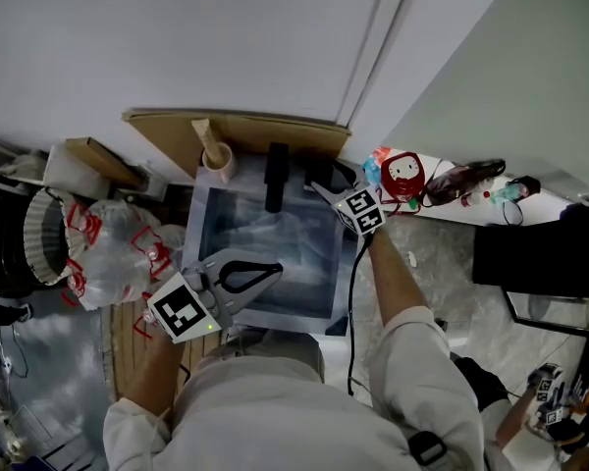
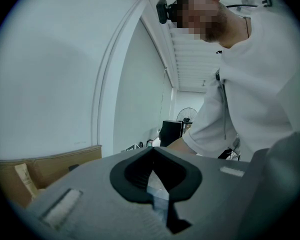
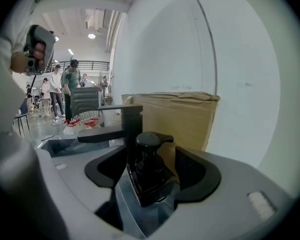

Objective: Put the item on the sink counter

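Right gripper [image 1: 322, 190]: the jaws are spread wide at the back right corner of the sink [image 1: 198, 235]. A black pump dispenser [image 3: 149, 160] stands upright between them. Neither pad presses on it. The dispenser rests on the desk [image 1: 442, 263] at the back edge of the sink, just beside the black faucet [image 3: 124, 118]. Brown cardboard [image 3: 175, 119] leans against the white wall behind both.

Left gripper [image 1: 273, 271]: the jaws are pressed together with nothing between them. It is held over the front left part of the sink basin, well apart from the dispenser.

Surroundings: a clear plastic bag with red print [image 1: 118, 253] lies left of the sink. A red-and-white item [image 1: 402, 175] sits on the desk to the right of the right gripper.
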